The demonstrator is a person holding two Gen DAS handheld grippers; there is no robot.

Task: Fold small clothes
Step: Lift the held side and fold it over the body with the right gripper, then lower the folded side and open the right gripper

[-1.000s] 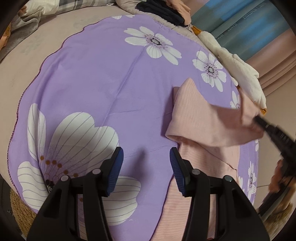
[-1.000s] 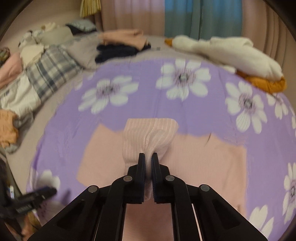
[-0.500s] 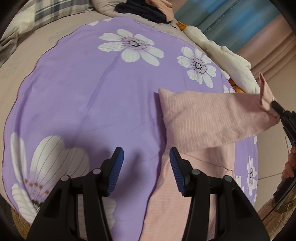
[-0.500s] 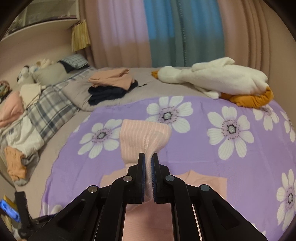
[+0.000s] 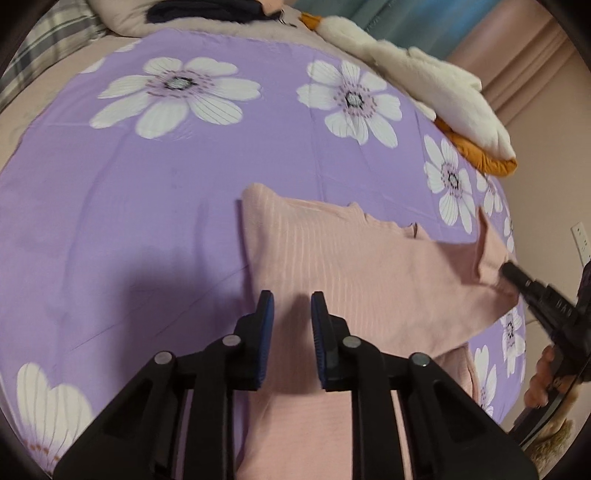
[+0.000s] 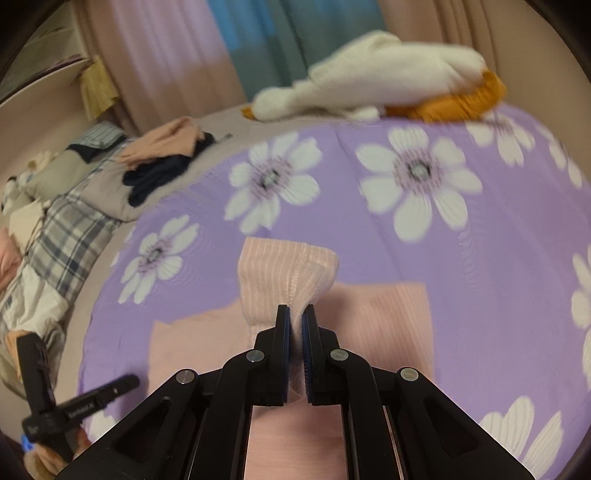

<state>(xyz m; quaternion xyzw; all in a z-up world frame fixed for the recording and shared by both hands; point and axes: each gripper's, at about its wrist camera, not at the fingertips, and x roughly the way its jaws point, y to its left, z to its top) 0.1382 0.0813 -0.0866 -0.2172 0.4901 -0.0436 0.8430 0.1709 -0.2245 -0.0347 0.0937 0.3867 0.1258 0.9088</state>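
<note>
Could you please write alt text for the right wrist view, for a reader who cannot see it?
The right gripper is shut on a bunched fold of a pink garment, the rest spread below on a purple flowered sheet. A plush goose and piled clothes lie beyond; the left gripper shows at lower left.

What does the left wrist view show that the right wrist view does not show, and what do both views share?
Only the left wrist view: the left hand-held gripper close up, its jaws just closing, a narrow gap left, over the pink garment; a wall socket; fingers of the person.

Only the right wrist view: the right hand-held gripper shut on a bunched part of the garment; a plaid blanket; a yellowish cloth hanging at the curtain.

Both: the purple flowered sheet, the white plush goose, the dark clothes pile.
</note>
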